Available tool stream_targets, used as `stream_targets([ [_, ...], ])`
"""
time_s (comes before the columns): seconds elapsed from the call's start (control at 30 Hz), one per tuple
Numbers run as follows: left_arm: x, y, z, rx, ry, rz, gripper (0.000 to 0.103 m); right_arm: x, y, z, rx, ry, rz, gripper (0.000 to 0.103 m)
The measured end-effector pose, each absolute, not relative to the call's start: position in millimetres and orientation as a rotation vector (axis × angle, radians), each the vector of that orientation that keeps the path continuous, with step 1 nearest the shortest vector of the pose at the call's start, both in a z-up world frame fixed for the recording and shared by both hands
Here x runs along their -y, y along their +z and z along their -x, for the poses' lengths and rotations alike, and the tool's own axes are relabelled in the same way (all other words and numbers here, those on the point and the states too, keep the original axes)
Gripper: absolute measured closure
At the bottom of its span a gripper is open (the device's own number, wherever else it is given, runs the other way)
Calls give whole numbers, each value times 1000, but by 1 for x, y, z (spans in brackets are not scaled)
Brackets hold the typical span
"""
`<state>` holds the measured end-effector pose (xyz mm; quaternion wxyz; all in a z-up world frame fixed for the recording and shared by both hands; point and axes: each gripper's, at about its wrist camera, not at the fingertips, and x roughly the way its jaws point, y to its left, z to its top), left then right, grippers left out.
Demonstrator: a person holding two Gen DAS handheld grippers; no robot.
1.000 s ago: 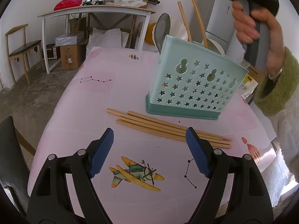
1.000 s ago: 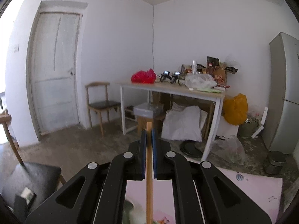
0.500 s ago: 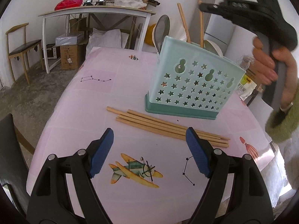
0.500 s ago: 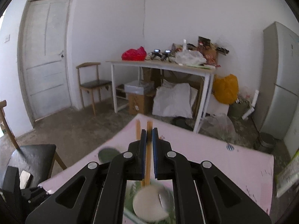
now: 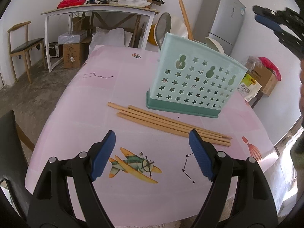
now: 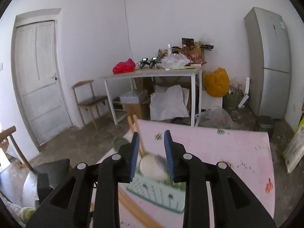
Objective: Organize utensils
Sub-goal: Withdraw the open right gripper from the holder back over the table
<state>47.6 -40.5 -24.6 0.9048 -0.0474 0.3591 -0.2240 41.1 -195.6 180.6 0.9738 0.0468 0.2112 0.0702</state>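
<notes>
Several wooden chopsticks [image 5: 167, 123] lie side by side on the pink table [image 5: 114, 76], just in front of a mint-green star-holed caddy [image 5: 193, 87]. The caddy holds a metal spoon [image 5: 164, 28], a white spoon [image 5: 213, 43] and upright chopsticks [image 5: 185, 19]. My left gripper [image 5: 152, 134] hangs open over the near ends of the loose chopsticks, empty. My right gripper [image 6: 151, 133] is above the caddy [image 6: 157, 191], its jaws opening with nothing between them. The standing chopsticks [image 6: 137, 131] show just beyond its left finger. In the left wrist view the right gripper [image 5: 260, 15] sits high at the right.
A white side table [image 5: 98, 11] piled with clutter stands behind, with boxes and bags under it. A fridge [image 5: 220, 19] is at the back right and a wooden chair [image 5: 22, 45] at the left. A dark chair [image 5: 9, 142] touches the table's near left. A hand [image 5: 301, 87] shows at the right edge.
The right gripper lowered its chopstick into the caddy, parted its jaws and let go, then swung off to the right. The left gripper has stayed still and open.
</notes>
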Motion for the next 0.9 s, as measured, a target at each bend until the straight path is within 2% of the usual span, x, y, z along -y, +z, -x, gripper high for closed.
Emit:
stream_targets([
  [0.37, 45, -28, -42, -753, -448, 91, 28, 198, 112, -5, -651, 90, -253, 61],
  [0.6, 43, -31, -48, -772, -434, 103, 28, 201, 67, -5, -768, 40, -355, 60],
  [0.9, 40, -36, -55, -782, -421, 115, 28, 192, 45, -16, -850, 62, -368, 60],
])
